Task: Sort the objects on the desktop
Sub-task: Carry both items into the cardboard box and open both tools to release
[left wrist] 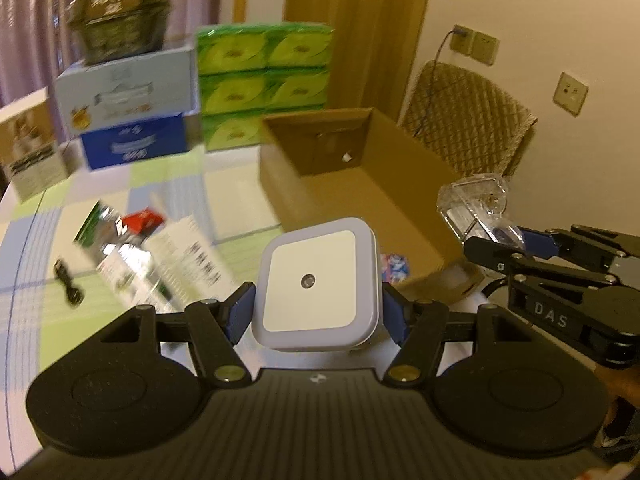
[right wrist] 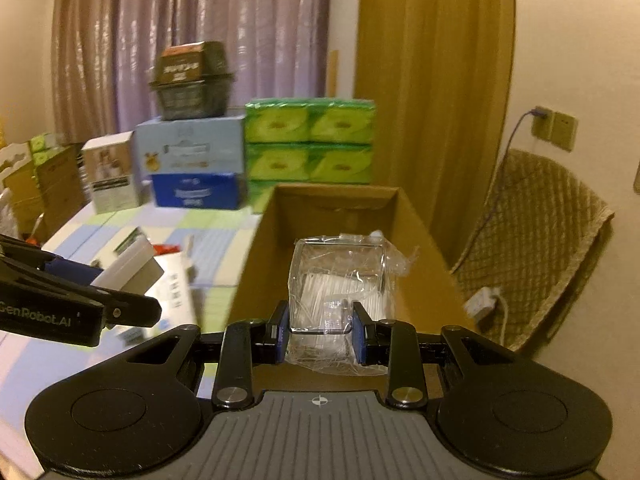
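Observation:
My left gripper is shut on a white square night light with a small round sensor in its face, held above the table just left of the open cardboard box. My right gripper is shut on a clear plastic box wrapped in film, held over the near end of the cardboard box. In the left wrist view the right gripper and its clear plastic box show at the right. In the right wrist view the left gripper with the night light shows at the left.
Loose items lie on the checked tablecloth: a silver-green packet, a red packet, a white leaflet, a black cable. Green tissue packs and stacked boxes stand behind. A quilted chair is at right.

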The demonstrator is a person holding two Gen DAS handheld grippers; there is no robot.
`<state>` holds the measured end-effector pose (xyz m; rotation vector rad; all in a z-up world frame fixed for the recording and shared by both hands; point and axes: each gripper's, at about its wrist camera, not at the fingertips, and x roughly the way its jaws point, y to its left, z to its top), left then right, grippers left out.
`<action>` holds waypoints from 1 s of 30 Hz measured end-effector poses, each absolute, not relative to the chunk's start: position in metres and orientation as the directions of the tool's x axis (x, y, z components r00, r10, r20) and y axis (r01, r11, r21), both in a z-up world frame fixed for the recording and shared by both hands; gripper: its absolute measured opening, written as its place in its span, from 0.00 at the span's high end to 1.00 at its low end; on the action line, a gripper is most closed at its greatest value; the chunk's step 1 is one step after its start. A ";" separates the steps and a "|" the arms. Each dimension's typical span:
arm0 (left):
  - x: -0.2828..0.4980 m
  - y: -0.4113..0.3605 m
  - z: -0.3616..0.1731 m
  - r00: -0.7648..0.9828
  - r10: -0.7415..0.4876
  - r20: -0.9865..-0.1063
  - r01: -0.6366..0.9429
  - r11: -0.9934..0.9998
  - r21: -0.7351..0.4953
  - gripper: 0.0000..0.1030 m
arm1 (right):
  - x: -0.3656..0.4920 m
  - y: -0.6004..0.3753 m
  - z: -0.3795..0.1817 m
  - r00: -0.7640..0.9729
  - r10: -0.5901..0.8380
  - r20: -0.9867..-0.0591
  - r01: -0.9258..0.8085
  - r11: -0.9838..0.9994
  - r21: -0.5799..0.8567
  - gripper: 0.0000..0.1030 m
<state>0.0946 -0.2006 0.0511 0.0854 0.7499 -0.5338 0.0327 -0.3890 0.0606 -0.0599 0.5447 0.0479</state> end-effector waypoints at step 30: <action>0.176 -0.306 0.026 0.531 -0.487 -0.693 0.565 0.814 -0.140 0.41 | 0.118 -0.459 0.035 0.816 -0.008 -0.577 -0.027 0.998 -0.052 0.73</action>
